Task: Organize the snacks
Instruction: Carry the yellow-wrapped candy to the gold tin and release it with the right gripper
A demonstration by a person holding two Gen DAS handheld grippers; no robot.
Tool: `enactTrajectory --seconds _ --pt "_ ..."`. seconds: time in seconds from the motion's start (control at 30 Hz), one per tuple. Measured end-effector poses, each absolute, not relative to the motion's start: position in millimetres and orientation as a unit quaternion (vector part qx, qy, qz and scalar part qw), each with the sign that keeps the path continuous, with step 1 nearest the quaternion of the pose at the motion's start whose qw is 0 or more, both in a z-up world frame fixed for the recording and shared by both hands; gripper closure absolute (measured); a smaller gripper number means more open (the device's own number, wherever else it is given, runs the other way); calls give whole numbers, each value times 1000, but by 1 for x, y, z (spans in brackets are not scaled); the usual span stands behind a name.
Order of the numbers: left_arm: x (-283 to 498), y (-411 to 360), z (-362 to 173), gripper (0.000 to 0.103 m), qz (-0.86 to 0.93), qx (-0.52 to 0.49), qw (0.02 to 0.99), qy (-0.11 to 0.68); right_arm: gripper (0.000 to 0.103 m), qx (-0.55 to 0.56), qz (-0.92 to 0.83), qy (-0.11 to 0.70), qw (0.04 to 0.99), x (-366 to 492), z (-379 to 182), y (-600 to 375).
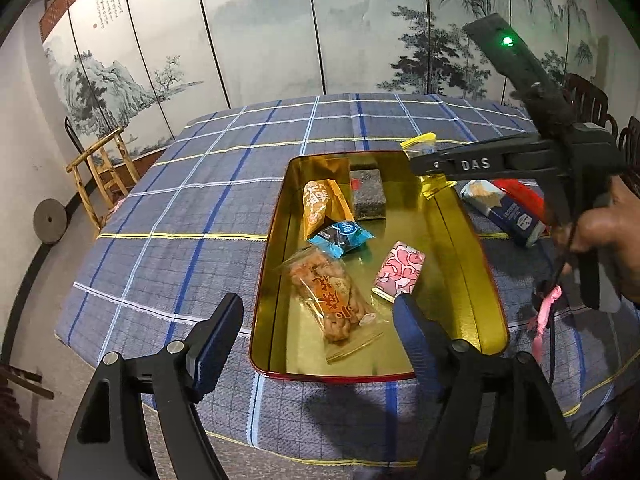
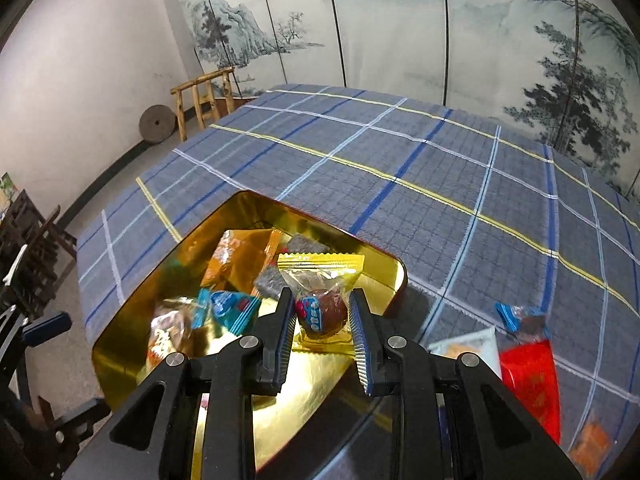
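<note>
A gold tin with a red rim lies on the plaid cloth. It holds an orange packet, a grey block, a blue packet, a pink packet and a clear bag of fried twists. My left gripper stands open over the tin's near end, its fingers astride the twist bag without touching it. My right gripper is shut on a clear, gold-edged packet with a brown round snack inside. It holds the packet above the tin's far right corner, where the left wrist view also shows the right gripper.
On the cloth to the right of the tin lie a red packet, a white packet, a blue-ended packet and an orange one. A wooden chair and a painted screen stand beyond the table.
</note>
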State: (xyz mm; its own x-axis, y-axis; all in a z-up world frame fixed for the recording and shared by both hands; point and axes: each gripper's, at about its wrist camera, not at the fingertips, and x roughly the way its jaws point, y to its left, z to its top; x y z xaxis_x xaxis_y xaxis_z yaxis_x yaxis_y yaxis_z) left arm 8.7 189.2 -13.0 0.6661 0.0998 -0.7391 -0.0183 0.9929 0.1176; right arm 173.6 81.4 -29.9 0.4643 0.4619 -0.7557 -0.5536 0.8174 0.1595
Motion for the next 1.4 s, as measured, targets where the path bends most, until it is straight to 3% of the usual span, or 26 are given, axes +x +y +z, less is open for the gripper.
enactTrajectory --seconds 0.53,0.93,1.2,1.33,1.4 --pt "12 190 -20 28 31 51 906 418 74 -58 289 426 856 185 -40 92" --pt "9 178 -17 23 35 64 905 419 73 24 330 378 865 157 -19 49" --pt "-4 167 -7 23 36 82 909 407 71 36 347 406 845 173 -25 69" --pt "-4 168 -3 23 37 79 910 406 39 46 340 392 854 168 -18 63" --pt "-5 167 -2 23 37 77 909 408 36 61 338 377 860 163 -10 50"
